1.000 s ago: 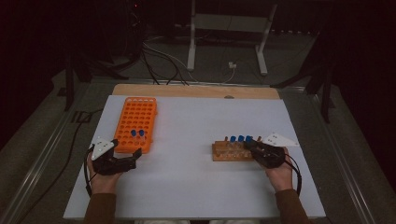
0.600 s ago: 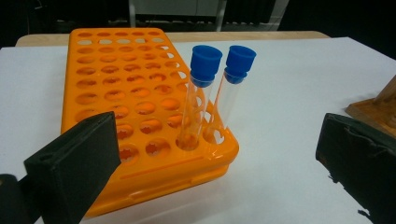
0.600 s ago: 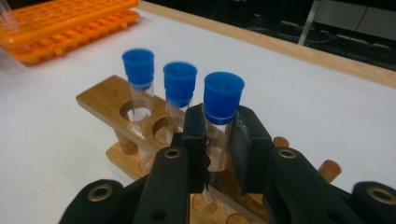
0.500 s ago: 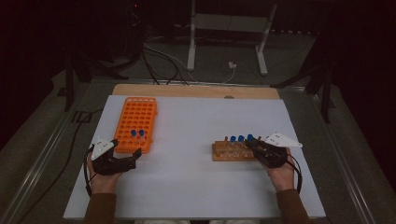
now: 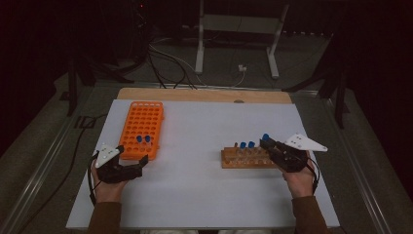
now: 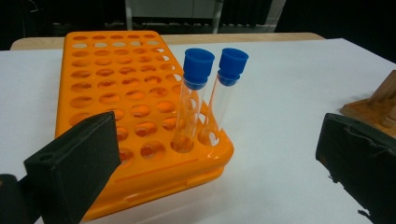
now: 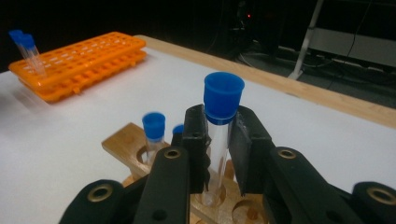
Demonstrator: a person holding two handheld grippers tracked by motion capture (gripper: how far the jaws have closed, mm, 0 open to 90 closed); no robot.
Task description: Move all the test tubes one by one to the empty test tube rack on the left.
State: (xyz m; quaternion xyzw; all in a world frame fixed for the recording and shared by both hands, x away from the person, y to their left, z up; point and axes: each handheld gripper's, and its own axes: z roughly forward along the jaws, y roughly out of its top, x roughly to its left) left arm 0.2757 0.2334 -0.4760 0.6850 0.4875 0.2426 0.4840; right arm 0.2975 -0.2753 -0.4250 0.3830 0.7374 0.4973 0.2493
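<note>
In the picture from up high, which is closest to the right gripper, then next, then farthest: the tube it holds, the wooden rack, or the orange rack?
1. Tube, clamped in the right gripper.
2. Wooden rack, just left of it.
3. Orange rack, far across the table by the left gripper.

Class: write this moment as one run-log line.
right gripper: shut on capped tube, above wooden rack | left gripper: open, beside orange rack | orange rack: two tubes

Brown sleeves (image 5: 104, 217) are worn at the bottom of the frame, and black grippers (image 5: 127, 168) with grey three-cornered plates (image 5: 304, 142) and cables are seen.
</note>
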